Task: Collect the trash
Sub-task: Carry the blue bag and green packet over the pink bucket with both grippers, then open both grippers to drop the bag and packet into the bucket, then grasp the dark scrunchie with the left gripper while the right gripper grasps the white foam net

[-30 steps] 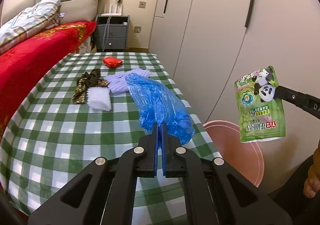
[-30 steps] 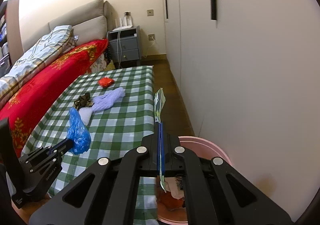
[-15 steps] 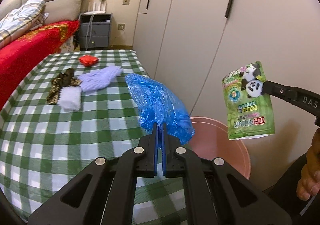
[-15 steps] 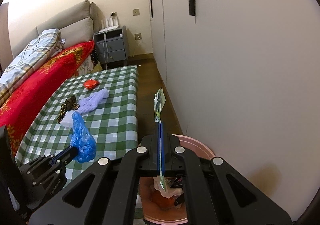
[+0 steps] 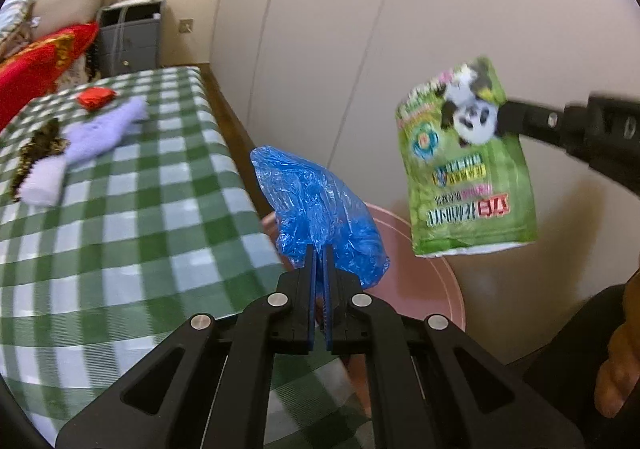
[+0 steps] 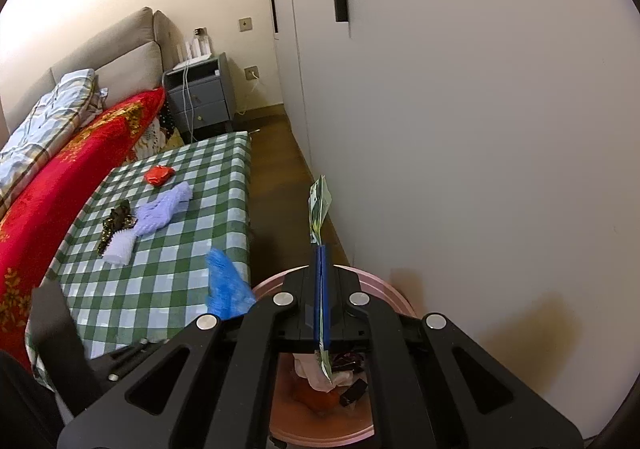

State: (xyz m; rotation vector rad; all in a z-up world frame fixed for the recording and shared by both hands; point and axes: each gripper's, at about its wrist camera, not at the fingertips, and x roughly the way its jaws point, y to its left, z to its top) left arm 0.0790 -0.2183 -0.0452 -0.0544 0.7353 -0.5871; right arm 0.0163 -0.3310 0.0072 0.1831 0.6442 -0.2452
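At lower centre of the left wrist view, the left gripper (image 5: 319, 257) is clamped on a blue plastic bag (image 5: 320, 217); upper right, the right gripper (image 5: 505, 117) pinches a green wrapper (image 5: 468, 185), both held over the pink bin (image 6: 384, 285), seemingly for dropping.

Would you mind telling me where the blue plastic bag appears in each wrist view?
Left wrist view: blue plastic bag at centre, pinched in the left gripper.
Right wrist view: blue plastic bag lower left of centre, beside the table edge.
Shared landmark: pink bin.
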